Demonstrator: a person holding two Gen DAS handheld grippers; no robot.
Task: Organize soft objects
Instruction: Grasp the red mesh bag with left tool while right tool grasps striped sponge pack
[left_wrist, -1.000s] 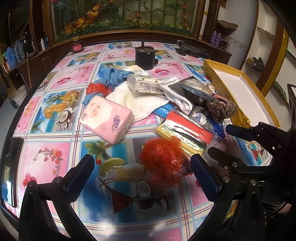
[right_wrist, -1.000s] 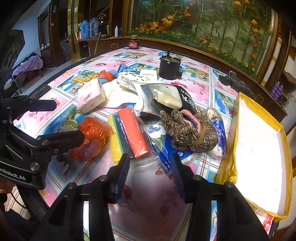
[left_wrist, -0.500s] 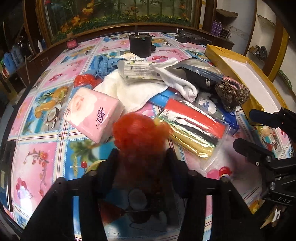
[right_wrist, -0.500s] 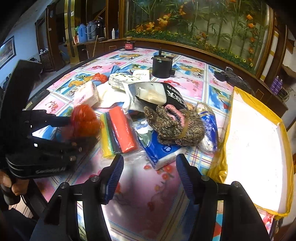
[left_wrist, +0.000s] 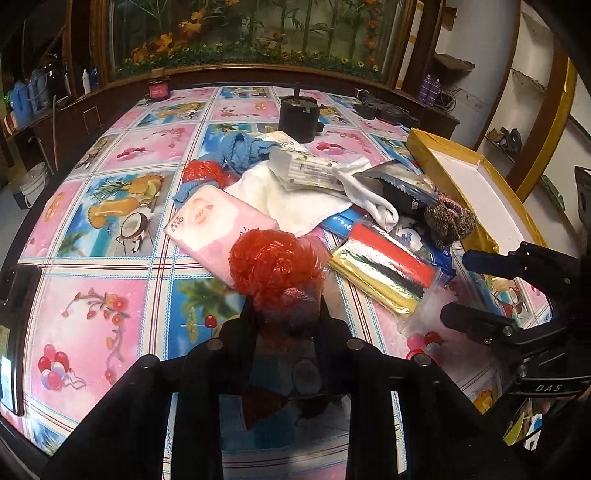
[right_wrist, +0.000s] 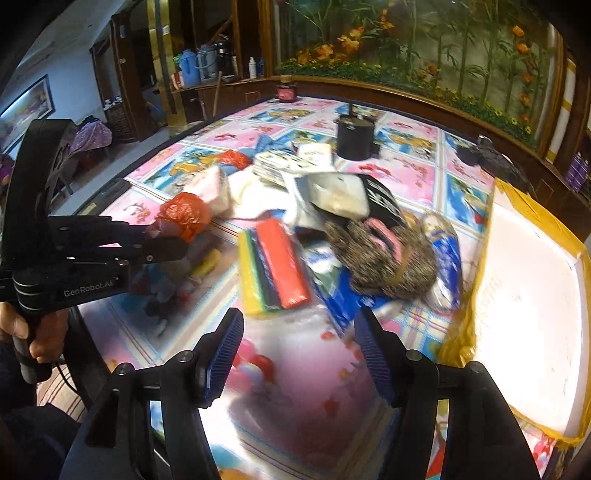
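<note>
The left gripper (left_wrist: 284, 306), whose jaws have just been closing, is pinching a crumpled red plastic bag (left_wrist: 275, 266) and holding it lifted above the near part of the colourful patterned tablecloth (left_wrist: 110, 314), beside a pink tissue pack (left_wrist: 218, 225). The right gripper (right_wrist: 297, 358) is hovering half open and empty, with a yellow-edged white box (right_wrist: 532, 317) lying to the right.
</note>
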